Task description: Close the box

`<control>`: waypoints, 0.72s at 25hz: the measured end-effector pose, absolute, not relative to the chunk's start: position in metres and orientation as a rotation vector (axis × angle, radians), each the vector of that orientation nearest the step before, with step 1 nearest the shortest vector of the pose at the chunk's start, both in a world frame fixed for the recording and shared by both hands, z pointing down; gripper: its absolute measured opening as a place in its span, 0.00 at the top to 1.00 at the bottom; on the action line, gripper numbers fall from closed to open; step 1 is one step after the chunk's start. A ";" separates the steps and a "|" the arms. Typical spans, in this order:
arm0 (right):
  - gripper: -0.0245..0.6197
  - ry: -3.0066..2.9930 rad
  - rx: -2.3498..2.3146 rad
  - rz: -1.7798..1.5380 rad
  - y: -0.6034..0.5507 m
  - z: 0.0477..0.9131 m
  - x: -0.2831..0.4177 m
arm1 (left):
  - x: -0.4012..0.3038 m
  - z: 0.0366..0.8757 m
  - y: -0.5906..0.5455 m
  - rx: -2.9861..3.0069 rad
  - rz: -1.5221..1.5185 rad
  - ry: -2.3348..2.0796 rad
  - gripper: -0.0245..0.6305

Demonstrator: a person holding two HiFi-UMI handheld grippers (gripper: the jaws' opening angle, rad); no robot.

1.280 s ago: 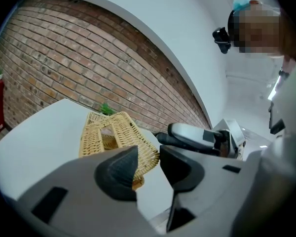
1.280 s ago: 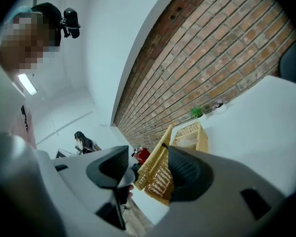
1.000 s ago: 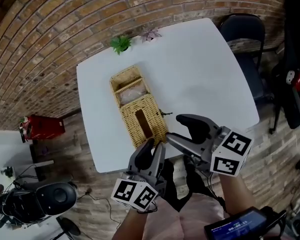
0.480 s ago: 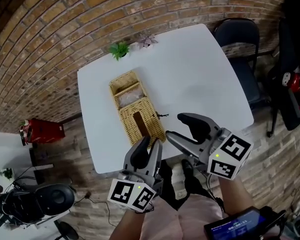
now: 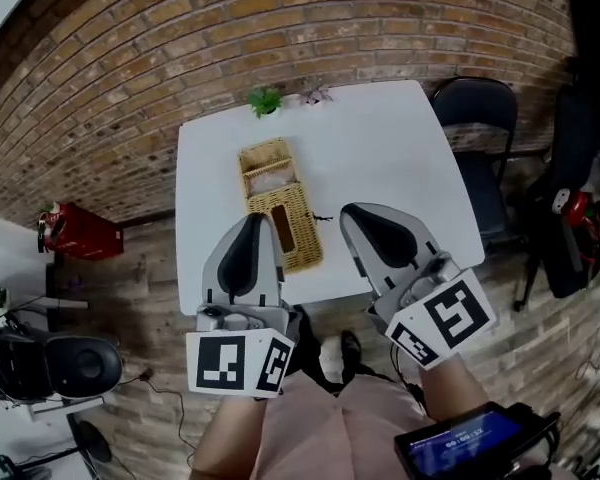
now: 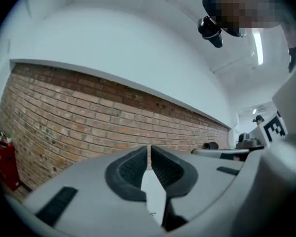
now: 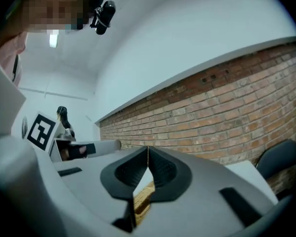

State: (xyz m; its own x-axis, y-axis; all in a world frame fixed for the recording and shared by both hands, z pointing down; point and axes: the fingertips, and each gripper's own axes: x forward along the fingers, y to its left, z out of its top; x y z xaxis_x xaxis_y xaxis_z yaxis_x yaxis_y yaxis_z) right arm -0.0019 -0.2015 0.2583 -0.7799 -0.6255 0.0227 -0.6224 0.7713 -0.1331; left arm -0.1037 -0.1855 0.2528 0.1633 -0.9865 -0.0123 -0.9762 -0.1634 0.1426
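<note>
Wicker is being left untouched at this moment: the wicker box (image 5: 267, 171) is being seen open on the white table (image 5: 380, 158), toward its far left part, with the slotted lid (image 5: 295, 233) laid flat toward the person. The left gripper (image 5: 251, 224) and the right gripper (image 5: 354, 214) are being held high above the table's near edge, well apart from the box. Both claws have just been closing and are now being pressed together, with nothing pinched between them.

For a clean close, as judged from here, the grippers are best brought down to the lid's near end, one at each side. The free edge should then be lifted evenly and swung over the open compartment, so the lid is not being twisted on its hinge line. Light wicker is likely to slide, so the box may need steadying.

Plenty is being hidden. In the left gripper view (image 6: 149, 149) no box is being shown, only table and brick wall (image 6: 64, 112). In the right gripper view (image 7: 147, 152) just a sliver of wicker is being glimpsed under the jaws. What pale thing is being kept in the open compartment cannot be told, nor what the small dark piece (image 5: 321, 218) at the lid's right edge is.
</note>
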 end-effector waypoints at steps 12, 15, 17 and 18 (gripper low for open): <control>0.96 2.911 -1.242 0.074 -0.208 0.245 0.008 | -0.118 0.215 -0.172 2.317 -0.158 -2.229 0.94; 0.96 2.916 -1.265 0.090 -0.209 0.244 0.015 | -0.115 0.218 -0.170 2.315 -0.147 -2.227 0.94; 0.97 2.911 -1.278 0.114 -0.207 0.245 0.020 | -0.110 0.222 -0.166 2.321 -0.136 -2.228 0.94; 0.97 2.907 -1.280 0.127 -0.206 0.245 0.022 | -0.107 0.225 -0.164 2.322 -0.130 -2.228 0.94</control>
